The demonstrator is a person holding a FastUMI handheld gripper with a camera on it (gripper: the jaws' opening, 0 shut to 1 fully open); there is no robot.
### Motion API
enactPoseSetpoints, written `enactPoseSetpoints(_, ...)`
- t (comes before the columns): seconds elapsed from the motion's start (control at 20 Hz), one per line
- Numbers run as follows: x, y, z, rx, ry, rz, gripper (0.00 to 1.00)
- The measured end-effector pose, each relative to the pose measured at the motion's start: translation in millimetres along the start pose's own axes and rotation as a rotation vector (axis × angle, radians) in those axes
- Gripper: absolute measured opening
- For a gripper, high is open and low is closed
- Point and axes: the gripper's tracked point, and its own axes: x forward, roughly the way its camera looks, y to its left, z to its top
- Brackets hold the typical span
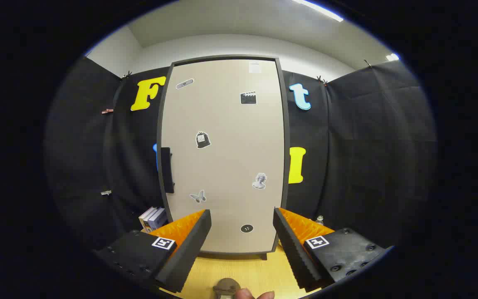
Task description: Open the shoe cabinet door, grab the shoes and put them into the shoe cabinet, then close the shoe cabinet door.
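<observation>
A tall beige shoe cabinet (222,153) with a dark frame stands upright straight ahead on the wooden floor (239,270). Its door is shut and carries several small stickers. A dark handle (167,169) sits on the door's left edge at mid height. My gripper (242,220) is open, its two fingers spread wide in front of the cabinet's lower part, apart from it and with nothing between them. A brownish shoe (226,287) shows in part on the floor just below the fingers.
Black cloth walls close in the booth behind and to both sides of the cabinet. A few books (152,217) stand at the cabinet's lower left. A small bottle (319,219) sits at its lower right. Part of a hand (255,295) shows beside the shoe.
</observation>
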Motion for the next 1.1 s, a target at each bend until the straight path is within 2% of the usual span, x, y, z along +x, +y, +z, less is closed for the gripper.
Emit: enactPoseSetpoints(1.1,-1,16,6,-0.001,-0.024,-0.01,0.98)
